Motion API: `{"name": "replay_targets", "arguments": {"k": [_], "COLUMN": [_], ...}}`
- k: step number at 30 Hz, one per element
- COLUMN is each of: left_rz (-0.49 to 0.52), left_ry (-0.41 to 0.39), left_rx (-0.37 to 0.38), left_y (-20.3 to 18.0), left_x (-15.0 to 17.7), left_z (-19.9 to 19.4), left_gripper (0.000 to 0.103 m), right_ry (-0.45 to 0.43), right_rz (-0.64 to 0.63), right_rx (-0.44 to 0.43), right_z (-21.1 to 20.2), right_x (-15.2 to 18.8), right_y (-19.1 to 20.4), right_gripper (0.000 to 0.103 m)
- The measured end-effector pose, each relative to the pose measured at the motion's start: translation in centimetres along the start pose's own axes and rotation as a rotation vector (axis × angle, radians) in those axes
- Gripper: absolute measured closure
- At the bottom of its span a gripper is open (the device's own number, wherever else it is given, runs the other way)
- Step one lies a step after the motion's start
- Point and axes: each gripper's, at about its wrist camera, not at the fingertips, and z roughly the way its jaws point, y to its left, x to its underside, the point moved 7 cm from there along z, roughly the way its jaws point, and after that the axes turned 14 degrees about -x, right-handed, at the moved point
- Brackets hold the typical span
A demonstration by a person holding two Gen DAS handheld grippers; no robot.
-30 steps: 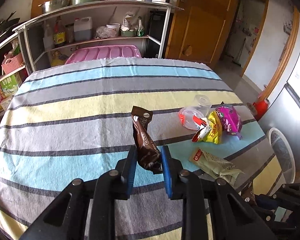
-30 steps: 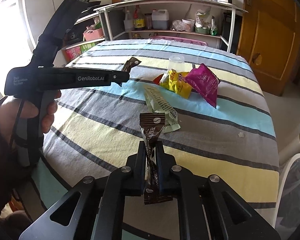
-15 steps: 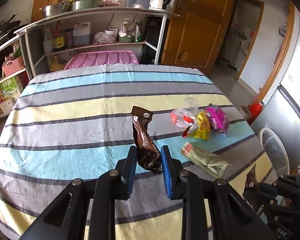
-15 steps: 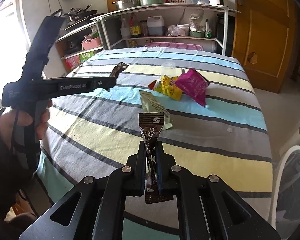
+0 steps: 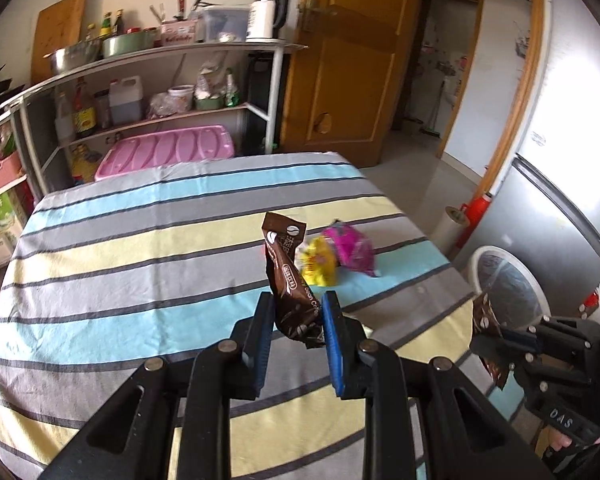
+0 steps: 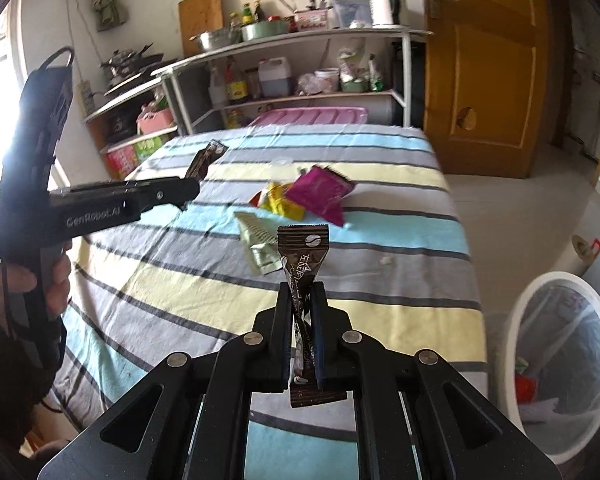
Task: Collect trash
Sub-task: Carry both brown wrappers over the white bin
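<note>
Coffee sachets, brown, crumpled: one (image 5: 294, 294) pinched by left hand-held gripper (image 5: 296, 316), another (image 6: 303, 276), seemingly flatter, by right (image 6: 302, 312).

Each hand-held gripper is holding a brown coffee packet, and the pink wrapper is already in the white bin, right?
Not quite. The pink wrapper is on the striped table, as the right wrist view shows, not in the white bin. The left hand-held gripper and right hand-held gripper do each hold a brown coffee packet.
</note>
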Motion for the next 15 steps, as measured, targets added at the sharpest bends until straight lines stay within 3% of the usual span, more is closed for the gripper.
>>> {"name": "replay_targets", "arguments": {"k": [15], "left_rz": [0.157], "left_ry": [-0.046], "left_rx": [0.123], "left_y": [-10.3], "left_x": [-1.3], "left_z": [-2.4], "left_gripper": [0.078], "right_ry": [-0.119], "right_rz": [0.104], "right_rx": [0.133], "right_z": [-7.6], "right_x": [0.2], "right_y": [-5.3], "right_gripper": [0.094]}}
